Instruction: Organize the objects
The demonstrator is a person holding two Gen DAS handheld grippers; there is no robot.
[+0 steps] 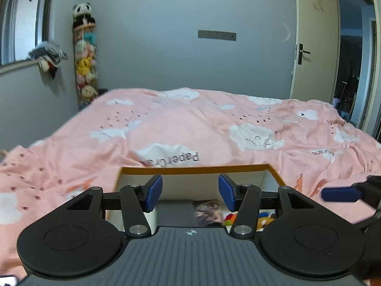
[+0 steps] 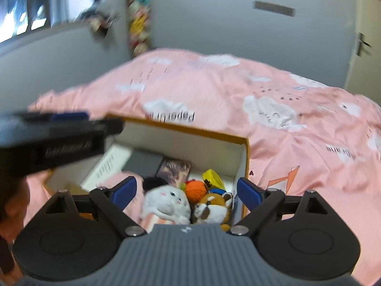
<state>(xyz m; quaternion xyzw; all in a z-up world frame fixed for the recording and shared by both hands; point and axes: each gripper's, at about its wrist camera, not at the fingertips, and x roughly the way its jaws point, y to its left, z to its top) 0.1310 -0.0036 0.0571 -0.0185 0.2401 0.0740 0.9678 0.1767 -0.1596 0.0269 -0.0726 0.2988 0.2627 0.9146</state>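
L wrist: my left tongs (image 1: 190, 191) gape empty above the box (image 1: 195, 169) at the bed's (image 1: 190, 124) near edge. R wrist: right tongs (image 2: 187, 194) wide, empty; toys (image 2: 166, 202) sit in the box's right corner, prob. sorted.

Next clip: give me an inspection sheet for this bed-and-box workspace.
Surface: bed, pink cloud-print cover, rumpled.
Job's things: open box on the bed, holding a white plush, brown plush, orange ball, books.
Clutter: nothing seen on the cover.
Grippers: left gripper and right gripper both open, empty, above the box.
Cables: nothing seen.
Surroundings: grey wall, toy column in the corner, door ajar.
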